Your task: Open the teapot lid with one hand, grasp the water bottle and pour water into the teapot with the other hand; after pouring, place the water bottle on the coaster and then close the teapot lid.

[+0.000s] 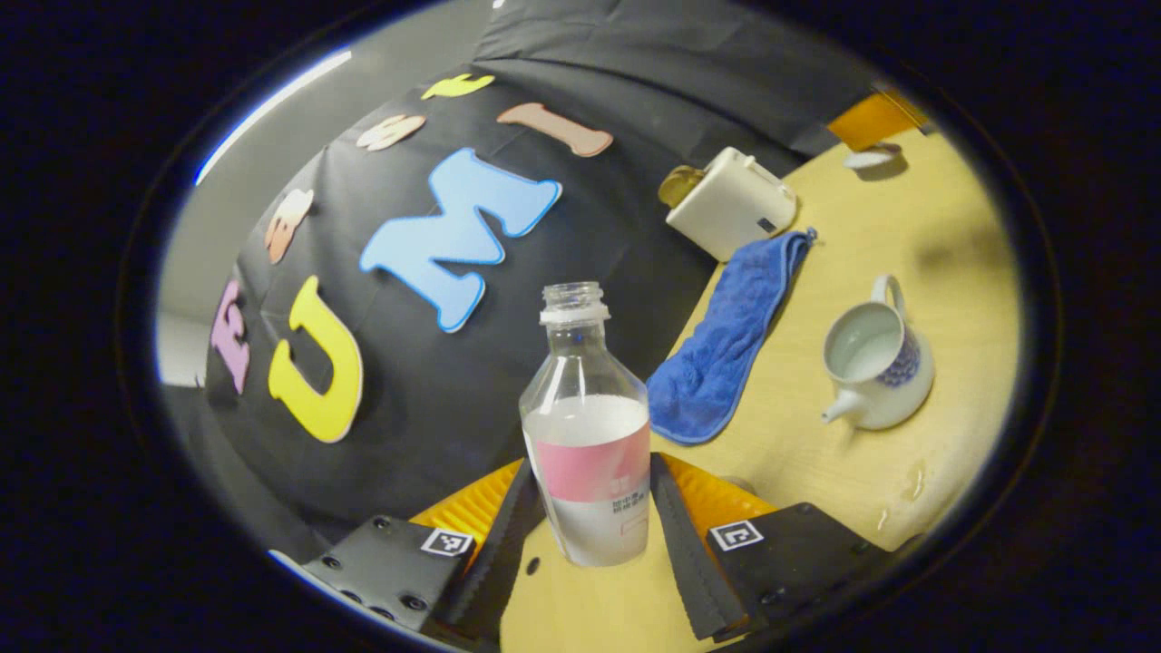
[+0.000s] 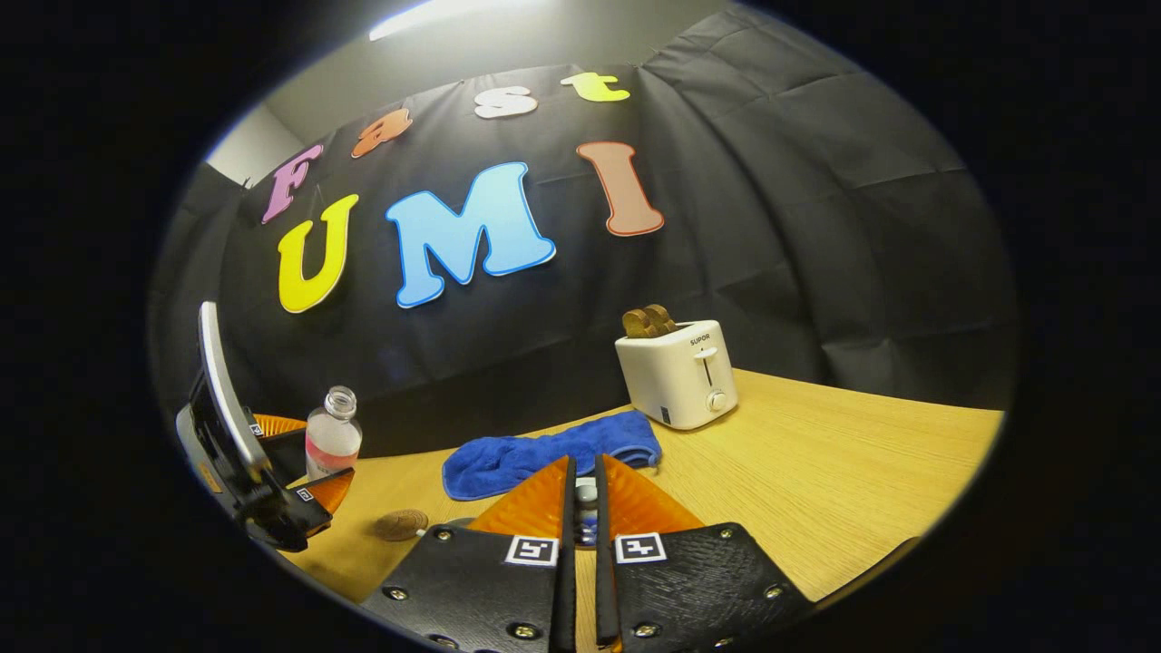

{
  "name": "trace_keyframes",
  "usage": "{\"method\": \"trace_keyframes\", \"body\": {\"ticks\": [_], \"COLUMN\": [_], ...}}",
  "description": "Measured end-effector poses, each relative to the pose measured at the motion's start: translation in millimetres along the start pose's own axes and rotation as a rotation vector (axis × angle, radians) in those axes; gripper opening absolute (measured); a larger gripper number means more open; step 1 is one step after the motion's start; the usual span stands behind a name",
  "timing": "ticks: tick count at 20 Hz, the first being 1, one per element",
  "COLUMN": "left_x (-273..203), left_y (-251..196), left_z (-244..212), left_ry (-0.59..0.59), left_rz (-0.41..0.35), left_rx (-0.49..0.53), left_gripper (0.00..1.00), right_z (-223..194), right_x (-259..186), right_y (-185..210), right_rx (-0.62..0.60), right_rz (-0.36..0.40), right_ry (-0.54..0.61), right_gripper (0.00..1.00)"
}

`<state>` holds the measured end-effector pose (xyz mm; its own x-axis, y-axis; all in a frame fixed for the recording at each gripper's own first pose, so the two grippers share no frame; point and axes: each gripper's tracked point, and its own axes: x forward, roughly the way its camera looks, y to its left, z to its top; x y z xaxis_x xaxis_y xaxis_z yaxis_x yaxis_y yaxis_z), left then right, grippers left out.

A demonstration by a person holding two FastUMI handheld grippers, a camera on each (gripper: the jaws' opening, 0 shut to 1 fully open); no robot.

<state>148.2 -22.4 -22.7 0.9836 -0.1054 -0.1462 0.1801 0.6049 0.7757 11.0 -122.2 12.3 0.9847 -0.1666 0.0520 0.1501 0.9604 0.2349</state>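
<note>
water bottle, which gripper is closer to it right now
Left. The left gripper has its fingers on either side of the water bottle; the right gripper is farther along the table.

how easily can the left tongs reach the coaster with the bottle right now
Probably yes: the left tongs grip the water bottle, and the coaster lies close beside them on the table, nothing between.

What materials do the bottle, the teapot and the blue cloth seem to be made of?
Water bottle: likely clear plastic, glossy; the water level shows through it, and the neck is threaded.
Teapot: probably glazed ceramic, white with blue pattern, shiny.
Blue cloth: soft fabric, maybe terry or microfibre; fuzzy, matte, loosely folded.
</note>
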Motion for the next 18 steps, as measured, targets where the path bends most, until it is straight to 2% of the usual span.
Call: {"method": "trace_keyframes", "body": {"ticks": [3,10,14,18], "left_x": [12,30,37,42], "left_y": [-1,-13,-17,-19], "left_z": [-9,-38,-55,-52], "left_ry": [-0.006,-0.011,0.003,-0.014], "left_rz": [0.011,0.007,0.015,0.015], "left_rx": [-0.246,-0.684,-0.809,-0.834], "left_gripper": [0.89,0.88,0.87,0.87], "right_z": [-2,-10,-15,-20], "right_x": [1,3,5,6], "right_y": [1,6,8,10], "right_rx": [-0.018,-0.047,-0.058,-0.079], "right_rz": [-0.007,-0.005,-0.007,-0.009], "right_ry": [0.004,0.022,0.036,0.049], "right_gripper": [0.08,0.08,0.08,0.08]}}
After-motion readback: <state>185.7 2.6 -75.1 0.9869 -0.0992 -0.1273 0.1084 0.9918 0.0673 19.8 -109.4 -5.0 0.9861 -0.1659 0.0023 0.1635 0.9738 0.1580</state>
